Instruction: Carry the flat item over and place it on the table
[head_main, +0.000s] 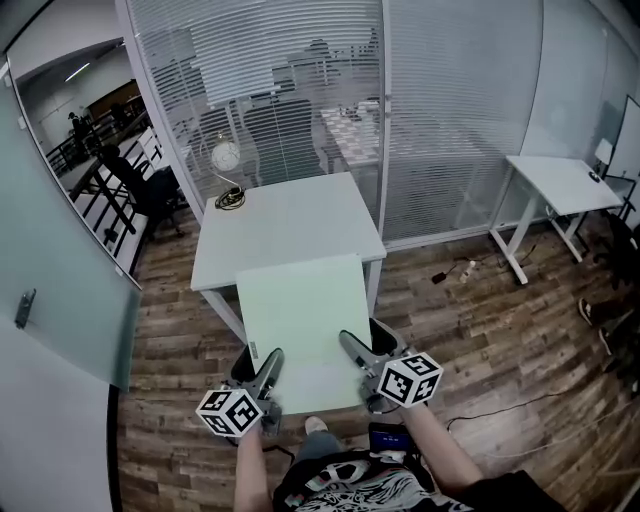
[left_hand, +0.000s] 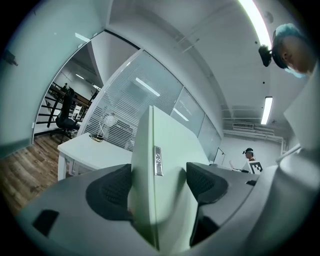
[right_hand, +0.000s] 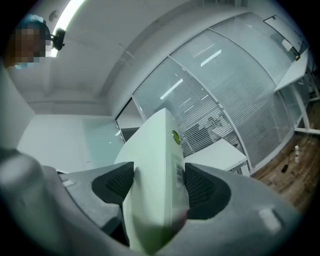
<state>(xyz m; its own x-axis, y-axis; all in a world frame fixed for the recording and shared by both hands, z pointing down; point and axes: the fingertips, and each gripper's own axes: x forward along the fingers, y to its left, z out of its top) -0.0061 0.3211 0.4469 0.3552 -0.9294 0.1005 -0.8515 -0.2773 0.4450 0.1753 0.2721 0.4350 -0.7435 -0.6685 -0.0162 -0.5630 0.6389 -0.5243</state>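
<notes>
Pale green board (head_main: 300, 310) looks stiff, light and maybe slick. The left hand-held gripper (head_main: 268, 365) and right hand-held gripper (head_main: 352, 350) each clamp a near corner, holding it above the surface's (head_main: 280, 220) near edge.

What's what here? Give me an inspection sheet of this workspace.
Surface: white table, mostly bare, ahead of the person.
Job's things: pale green panel, carried in the air, overlapping the table's near edge in the head view.
Clutter: round white gadget and coiled cord at the table's far left corner.
Grippers: left gripper and right gripper, each shut on a side edge of the panel.
Cables: power strip and thin cable on the wood floor.
Surroundings: glass wall with blinds, second table, office chair.
</notes>
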